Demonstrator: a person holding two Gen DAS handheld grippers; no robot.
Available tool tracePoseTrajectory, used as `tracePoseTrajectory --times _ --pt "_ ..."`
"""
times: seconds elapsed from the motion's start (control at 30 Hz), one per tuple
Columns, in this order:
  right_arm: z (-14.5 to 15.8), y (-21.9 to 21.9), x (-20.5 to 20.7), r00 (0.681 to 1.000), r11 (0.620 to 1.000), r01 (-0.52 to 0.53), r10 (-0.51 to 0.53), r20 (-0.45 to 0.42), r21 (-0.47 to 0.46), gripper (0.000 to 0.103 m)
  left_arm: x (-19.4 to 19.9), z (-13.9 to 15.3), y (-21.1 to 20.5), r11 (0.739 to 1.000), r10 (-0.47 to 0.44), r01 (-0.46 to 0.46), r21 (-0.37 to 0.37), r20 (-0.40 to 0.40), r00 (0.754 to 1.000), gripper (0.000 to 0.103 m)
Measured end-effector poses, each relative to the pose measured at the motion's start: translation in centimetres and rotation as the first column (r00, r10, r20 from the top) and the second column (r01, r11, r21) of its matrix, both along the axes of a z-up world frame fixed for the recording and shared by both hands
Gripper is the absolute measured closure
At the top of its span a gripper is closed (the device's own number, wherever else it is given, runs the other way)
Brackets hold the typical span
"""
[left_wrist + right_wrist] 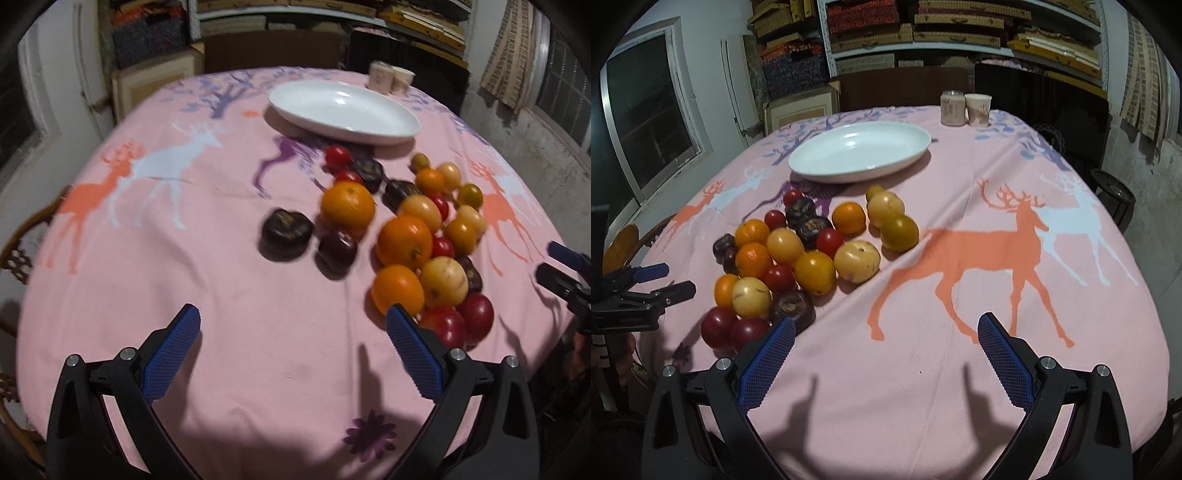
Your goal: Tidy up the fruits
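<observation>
The white oval dish [860, 152] sits toward the far edge of the worktop [960, 369], holds nothing, and lies with its long axis running roughly left to right, its right end a little farther away in the right wrist view. On the pink deer-print cloth [207, 280] between the dish and the near edge lies the pile of fruits [809, 254], all loose on the cloth and none in the dish. Going left to right in the left wrist view: a dark purple fruit [287, 232] lies slightly apart at the left of the pile, with a smaller dark one [337, 250] just beside it; then come three oranges [405, 240] in a line running toward the near edge, small red tomatoes [337, 156] nearest the dish, pale yellow fruits [444, 281] and two red fruits [475, 313] nearest the near edge. Right of the dish, at the far edge, a patterned jar [952, 108] and a paper cup [977, 109] stand upright, just beside each other. The left gripper [293, 325] hangs over the near edge with its blue pads spread wide and nothing between them, its right finger [413, 354] just in front of the nearest orange and red fruit. The right gripper [886, 332] is likewise spread and empty over bare cloth, right of the pile. Shelves of boxes [923, 33] fill the wall behind.
</observation>
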State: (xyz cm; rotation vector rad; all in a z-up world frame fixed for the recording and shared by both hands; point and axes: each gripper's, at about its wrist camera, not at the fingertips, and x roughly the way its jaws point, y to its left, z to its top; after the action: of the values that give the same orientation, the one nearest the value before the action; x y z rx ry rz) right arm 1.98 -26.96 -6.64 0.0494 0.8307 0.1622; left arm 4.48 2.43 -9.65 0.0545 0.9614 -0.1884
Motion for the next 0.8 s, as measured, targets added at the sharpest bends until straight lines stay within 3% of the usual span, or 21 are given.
tracePoseTrajectory --times 0.17,0.23,0.33,0.4,0.57,0.63,0.77,0.8 --pt "-0.4 -0.3 0.2 1.000 1.000 -0.005 0.005 0.007 -0.014 0.004 -1.9 -0.5 -3.2 0.988 -0.147 0.146 0.049 0.026 0.989 0.005" --pt "-0.6 -0.6 0.5 1.000 1.000 0.003 -0.003 0.003 -0.012 0.004 -2.4 -0.3 -3.5 0.983 -0.181 0.181 0.024 0.022 0.983 0.005" --pt "-1.1 -0.8 0.9 1.000 1.000 0.004 -0.004 -0.013 -0.009 0.004 -3.2 0.8 -3.9 0.983 -0.183 0.180 0.045 0.075 0.980 0.005" --pt "-1.3 -0.8 1.0 1.000 1.000 0.001 -0.001 -0.016 -0.011 0.004 -3.8 1.5 -4.2 0.972 -0.235 0.235 0.013 0.089 0.968 0.005" --pt "-1.3 -1.1 0.8 1.000 1.000 0.010 -0.010 -0.010 -0.019 0.004 -3.8 -0.1 -6.7 0.936 -0.351 0.351 0.020 0.034 0.936 0.005" --pt "-1.4 -1.3 0.7 1.000 1.000 0.010 -0.011 -0.011 -0.022 0.004 -3.2 -0.9 -7.2 0.937 -0.348 0.347 0.032 0.032 0.937 0.010" --pt "-1.4 -1.7 0.4 1.000 1.000 0.015 -0.015 -0.011 -0.028 0.004 -2.5 -1.6 -7.6 0.934 -0.356 0.356 0.007 0.038 0.934 0.033" --pt "-1.4 -1.8 0.4 1.000 0.999 0.018 -0.018 -0.010 -0.030 0.004 -2.8 -1.6 -7.6 0.932 -0.362 0.363 -0.001 0.047 0.931 0.046"
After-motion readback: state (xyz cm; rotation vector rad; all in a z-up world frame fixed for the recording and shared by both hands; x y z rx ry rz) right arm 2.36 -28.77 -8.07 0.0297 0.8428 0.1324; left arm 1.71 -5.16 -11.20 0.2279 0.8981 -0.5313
